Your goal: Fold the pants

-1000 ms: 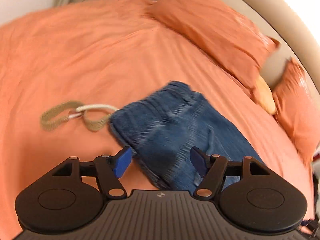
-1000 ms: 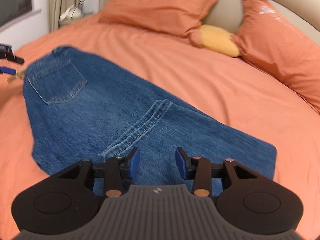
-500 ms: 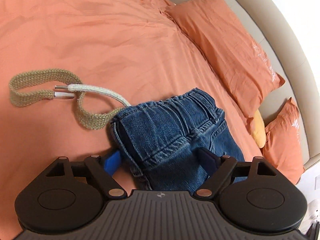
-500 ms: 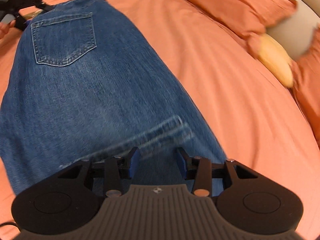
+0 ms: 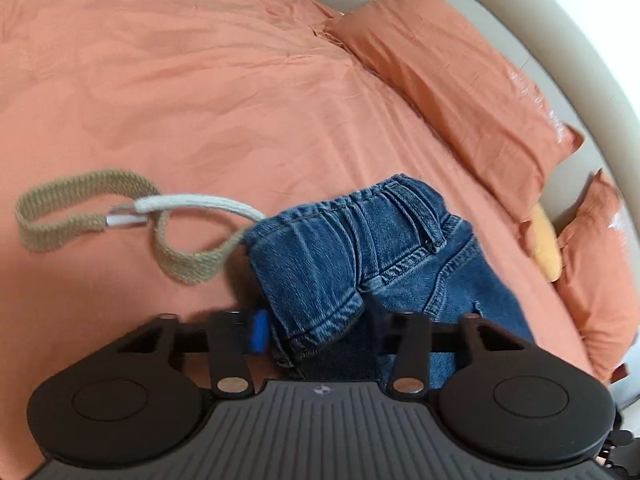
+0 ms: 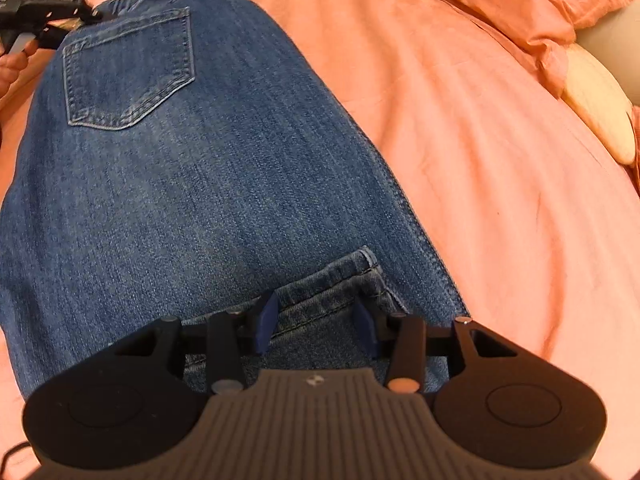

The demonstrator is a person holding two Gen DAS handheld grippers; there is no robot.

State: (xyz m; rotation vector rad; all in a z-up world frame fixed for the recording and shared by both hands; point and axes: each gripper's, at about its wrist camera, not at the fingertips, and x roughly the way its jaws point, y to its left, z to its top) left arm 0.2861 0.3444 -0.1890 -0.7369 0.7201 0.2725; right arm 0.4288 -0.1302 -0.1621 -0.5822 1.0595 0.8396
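I'm looking down my left gripper point(image 5: 316, 330) and its blue pads are pressing in on the bunched waistband corner of the blue jeans point(image 5: 360, 256), so the denim is being pinched between them. The jeans are lying on the orange bedspread point(image 5: 180, 92), and a woven beige belt point(image 5: 80, 208) is trailing out of the waistband to the left, with its white end point(image 5: 192, 205) looping back over it. Two orange pillows point(image 5: 452, 92) are leaning against the beige headboard point(image 5: 560, 40), with a yellow cushion point(image 5: 546, 248) peeking between them.

On the right wrist view, my right gripper point(image 6: 316, 330) is sitting over the hemmed edge of a folded leg, its jaws partly apart with denim between the pads; I cannot tell whether they are pressing it. The back pocket point(image 6: 128, 72) is facing up farther ahead, and the left gripper is showing at the far waistband corner.
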